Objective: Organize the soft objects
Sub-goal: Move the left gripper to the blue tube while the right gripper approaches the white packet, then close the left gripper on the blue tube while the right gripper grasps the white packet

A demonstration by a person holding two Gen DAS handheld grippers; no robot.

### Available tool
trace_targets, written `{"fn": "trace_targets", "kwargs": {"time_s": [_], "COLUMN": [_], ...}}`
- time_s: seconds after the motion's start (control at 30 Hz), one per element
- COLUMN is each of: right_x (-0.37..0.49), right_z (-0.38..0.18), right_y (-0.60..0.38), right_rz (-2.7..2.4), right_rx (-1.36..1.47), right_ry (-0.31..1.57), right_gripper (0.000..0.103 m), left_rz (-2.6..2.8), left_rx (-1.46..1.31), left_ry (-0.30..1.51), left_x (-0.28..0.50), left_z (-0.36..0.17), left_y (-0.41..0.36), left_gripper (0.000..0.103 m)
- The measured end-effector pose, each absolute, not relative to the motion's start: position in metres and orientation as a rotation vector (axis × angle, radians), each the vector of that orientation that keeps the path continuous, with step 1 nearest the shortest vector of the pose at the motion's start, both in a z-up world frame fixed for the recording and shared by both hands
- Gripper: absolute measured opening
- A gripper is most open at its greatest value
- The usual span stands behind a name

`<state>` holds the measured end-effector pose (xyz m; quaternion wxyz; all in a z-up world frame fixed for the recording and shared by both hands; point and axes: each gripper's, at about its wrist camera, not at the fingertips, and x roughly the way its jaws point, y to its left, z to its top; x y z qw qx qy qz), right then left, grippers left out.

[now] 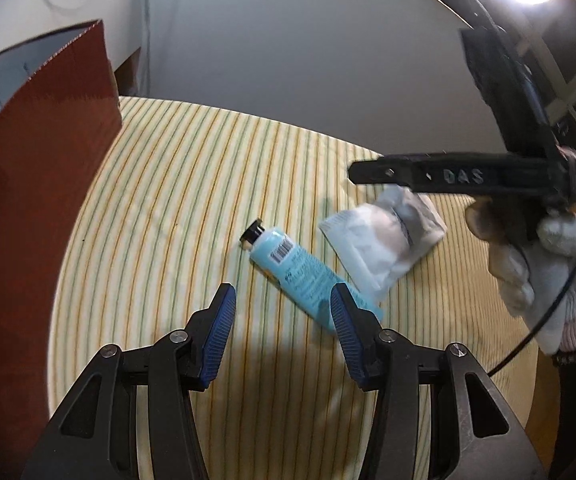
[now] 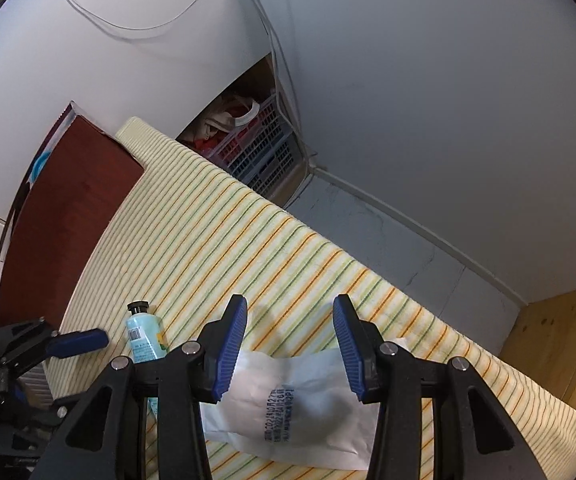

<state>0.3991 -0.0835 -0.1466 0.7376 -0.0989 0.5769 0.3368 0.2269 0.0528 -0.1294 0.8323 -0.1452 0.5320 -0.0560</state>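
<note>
A yellow cloth with green and orange stripes [image 1: 192,184] covers the surface; a tall reddish-brown box [image 1: 28,184] stands at its left edge; on the cloth lie a white crinkled plastic pouch [image 2: 288,408] and, touching its corner, a pale blue squeeze tube with a black cap [image 1: 296,272]. The right gripper [image 2: 290,344] hovers wide apart above the pouch, holding nothing; the left gripper [image 1: 282,332] is likewise wide and empty, the tube's tail just past its right finger. To take the pouch well, I judge the right should descend squarely, straddle the soft middle and close gently so it does not slip. Only the right view shows the pouch's printed date and a plastic basket [image 2: 264,152] beyond the cloth; only the left shows the gloved hand [image 1: 544,260].
</note>
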Motion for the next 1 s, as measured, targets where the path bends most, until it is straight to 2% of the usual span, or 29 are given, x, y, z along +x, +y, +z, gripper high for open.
{"fn": "trace_targets", "kwargs": {"time_s": [0.07, 0.13, 0.33, 0.47, 0.73, 0.9, 1.0], "right_x": [0.400, 0.397, 0.387, 0.377, 0.350, 0.326, 0.310], "right_z": [-0.147, -0.147, -0.145, -0.144, -0.145, -0.144, -0.144], "right_y": [-0.085, -0.086, -0.099, -0.110, -0.135, -0.143, -0.141], "right_rz": [0.744, 0.751, 0.739, 0.765, 0.807, 0.841, 0.817], "right_rx": [-0.224, -0.250, -0.286, -0.269, -0.250, -0.309, -0.368], "right_ry": [1.281, 1.297, 1.336, 1.356, 1.379, 1.355, 1.309], "right_gripper": [0.041, 0.041, 0.042, 0.048, 0.050, 0.056, 0.056], "left_rz": [-0.111, -0.102, -0.054, -0.018, -0.005, 0.004, 0.014], "left_rx": [-0.319, -0.324, -0.333, -0.358, -0.345, -0.315, -0.299], "left_ry": [1.134, 1.137, 1.134, 1.125, 1.114, 1.111, 1.108], "left_x": [0.231, 0.235, 0.243, 0.247, 0.255, 0.263, 0.266], "left_z": [-0.131, -0.134, -0.138, -0.143, -0.144, -0.145, -0.145], "left_y": [0.053, 0.051, 0.048, 0.051, 0.041, 0.031, 0.024], "left_gripper": [0.049, 0.055, 0.055, 0.055, 0.056, 0.056, 0.060]}}
